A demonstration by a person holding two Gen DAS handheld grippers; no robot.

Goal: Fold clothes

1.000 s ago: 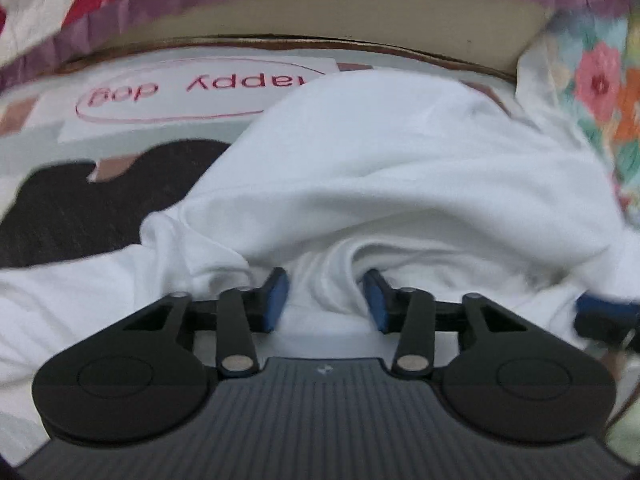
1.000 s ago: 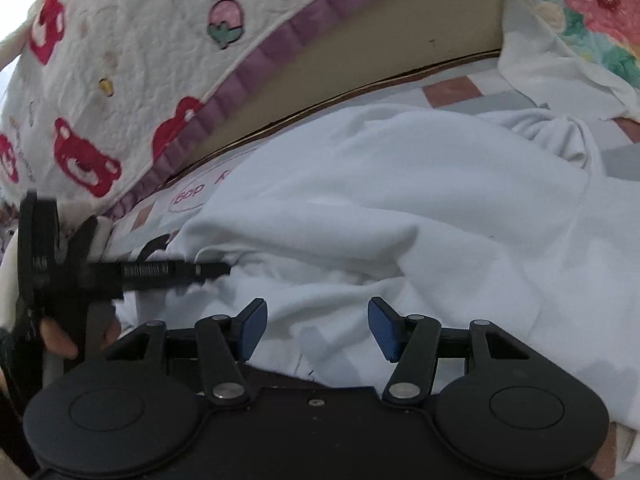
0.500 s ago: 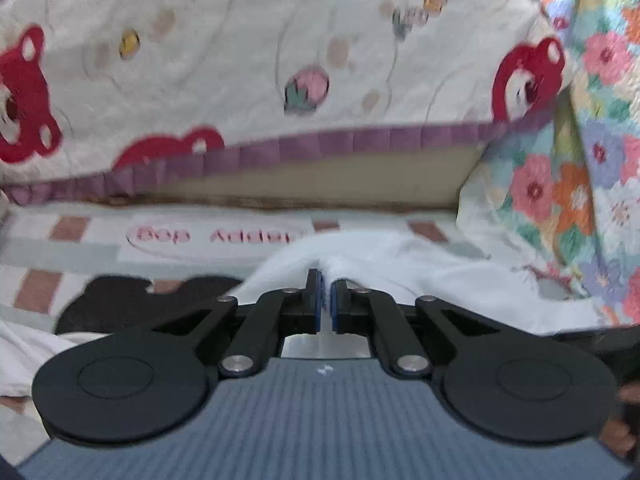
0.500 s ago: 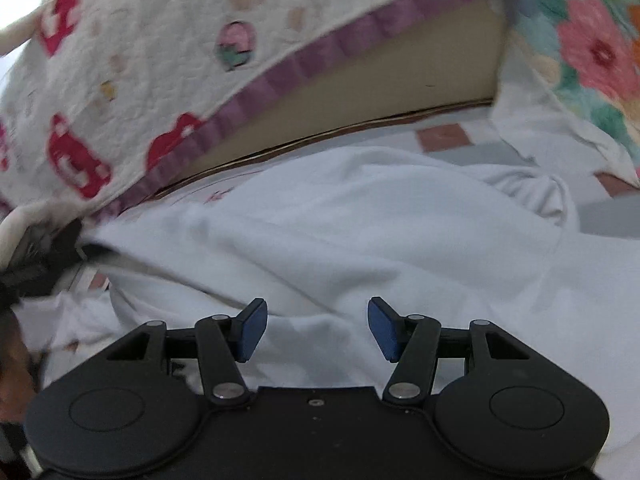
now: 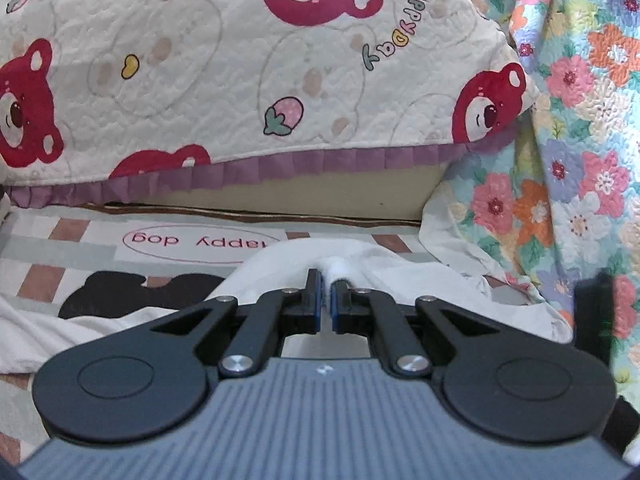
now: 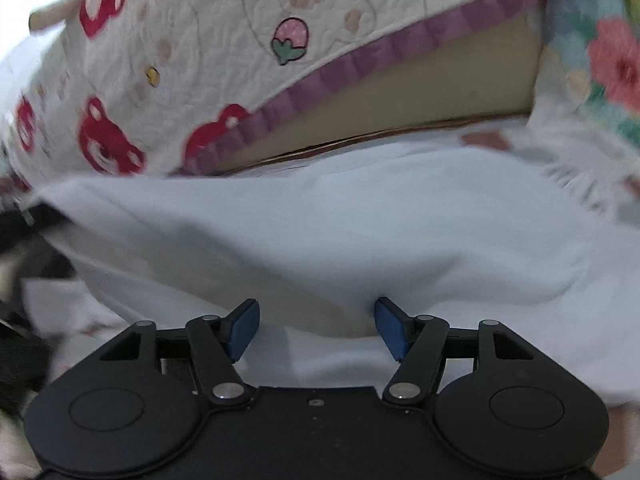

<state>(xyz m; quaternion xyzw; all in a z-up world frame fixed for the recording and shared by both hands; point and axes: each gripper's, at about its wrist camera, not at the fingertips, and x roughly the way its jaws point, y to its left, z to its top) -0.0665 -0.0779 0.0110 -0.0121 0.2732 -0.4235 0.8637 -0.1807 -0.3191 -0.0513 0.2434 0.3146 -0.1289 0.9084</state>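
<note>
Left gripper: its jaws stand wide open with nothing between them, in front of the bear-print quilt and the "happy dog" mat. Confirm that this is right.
Not right. The left wrist view shows the left gripper with its jaws shut on a pinch of the white garment. The rest holds: the bear-print quilt and the "happy dog" mat lie ahead of it.

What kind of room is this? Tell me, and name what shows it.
Most likely a bedroom, with the work done on a bed. A quilted bear-print cover with a purple frill hangs at the back, a floral quilt is bunched beside it, and the white garment lies on a printed sheet.
</note>
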